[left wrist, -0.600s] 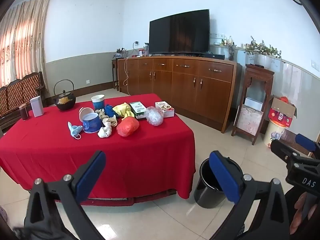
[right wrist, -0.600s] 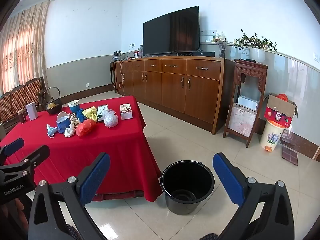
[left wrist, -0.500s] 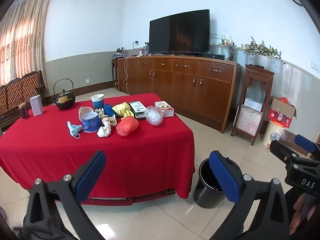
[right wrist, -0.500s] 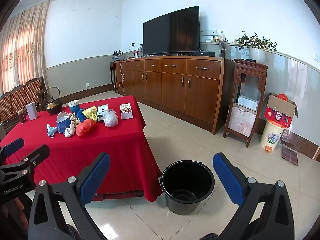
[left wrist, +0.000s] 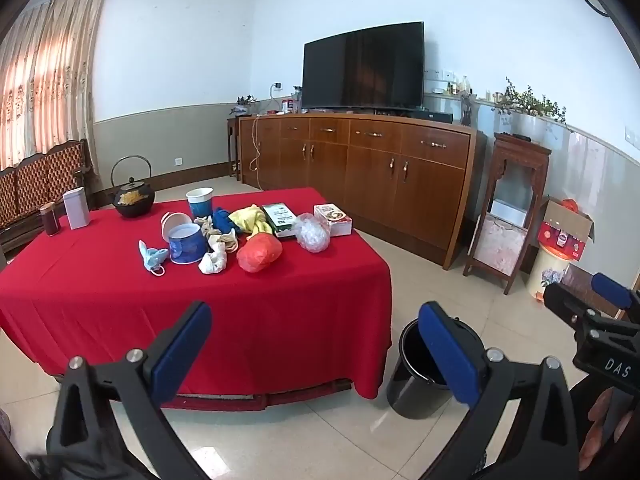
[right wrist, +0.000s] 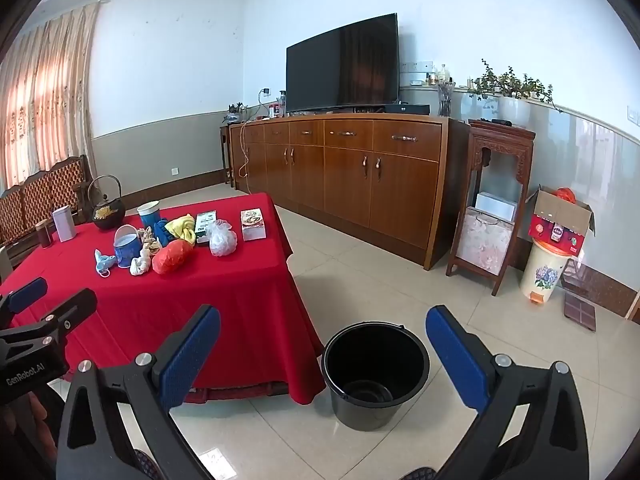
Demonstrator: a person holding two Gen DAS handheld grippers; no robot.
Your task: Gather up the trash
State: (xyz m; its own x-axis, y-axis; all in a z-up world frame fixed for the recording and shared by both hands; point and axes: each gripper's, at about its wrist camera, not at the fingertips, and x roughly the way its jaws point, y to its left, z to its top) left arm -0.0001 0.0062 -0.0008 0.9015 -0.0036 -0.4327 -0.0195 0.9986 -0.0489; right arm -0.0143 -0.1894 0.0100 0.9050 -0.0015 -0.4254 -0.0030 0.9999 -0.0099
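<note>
Well short of the worktop (left wrist: 120, 300), the left hand-held gripper (left wrist: 316, 344) and the right hand-held gripper (right wrist: 324, 348) are held with jaws wide apart and nothing between them. The trash is heaped mid-worktop: a red bag (left wrist: 259, 255), a clear bag (left wrist: 312, 233), crumpled tissue (left wrist: 214, 261). All is judged light, soft and crushable, best pinched at a bunched fold. A black bucket (right wrist: 374, 372) is set on the floor beside the worktop

Trash (left wrist: 260, 254) lies on the table (left wrist: 120, 300); bucket (right wrist: 374, 372) stands right of it.
</note>
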